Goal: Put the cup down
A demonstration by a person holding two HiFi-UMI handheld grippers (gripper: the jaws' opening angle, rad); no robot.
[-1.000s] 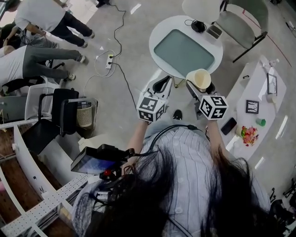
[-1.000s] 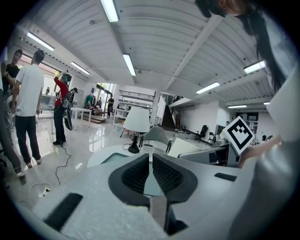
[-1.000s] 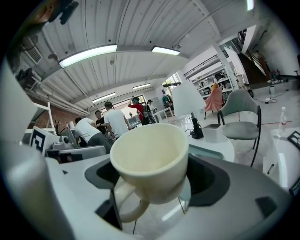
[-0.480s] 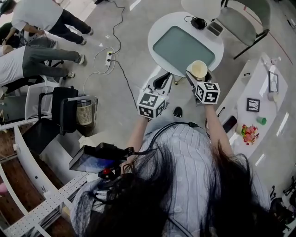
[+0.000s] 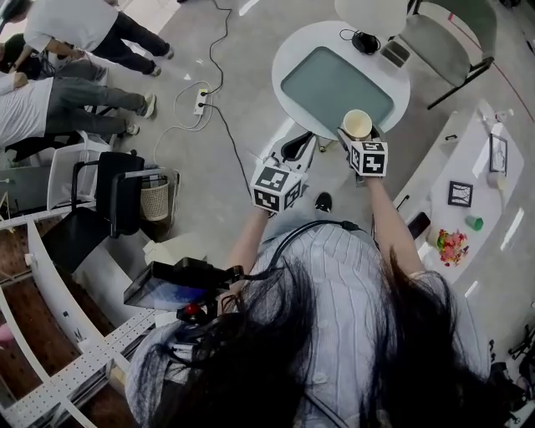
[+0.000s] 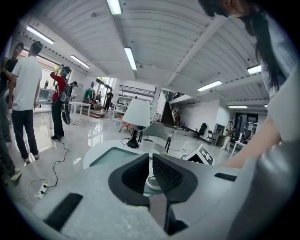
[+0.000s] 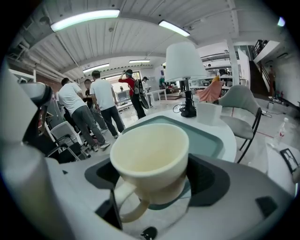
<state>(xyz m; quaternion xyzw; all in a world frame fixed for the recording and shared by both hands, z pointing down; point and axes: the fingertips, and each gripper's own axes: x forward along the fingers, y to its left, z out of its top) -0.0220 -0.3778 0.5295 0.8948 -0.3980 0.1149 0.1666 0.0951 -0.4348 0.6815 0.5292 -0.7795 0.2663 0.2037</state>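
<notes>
A round white table with a green-tinted inset is standing on a pale glossy floor. A lamp and a small white box are sitting at its far edge, and a grey chair is standing beyond. People are gathering to the left near a power strip.

The right gripper is clamping its pads on the cup. The cup is upright over the table's near edge, its handle toward the gripper. The gripper is hiding the cup's base, so contact with the table cannot be told.

The left gripper is holding its pads nearly together, a slit apart, gripping nothing. Hair is covering the lower head view.
</notes>
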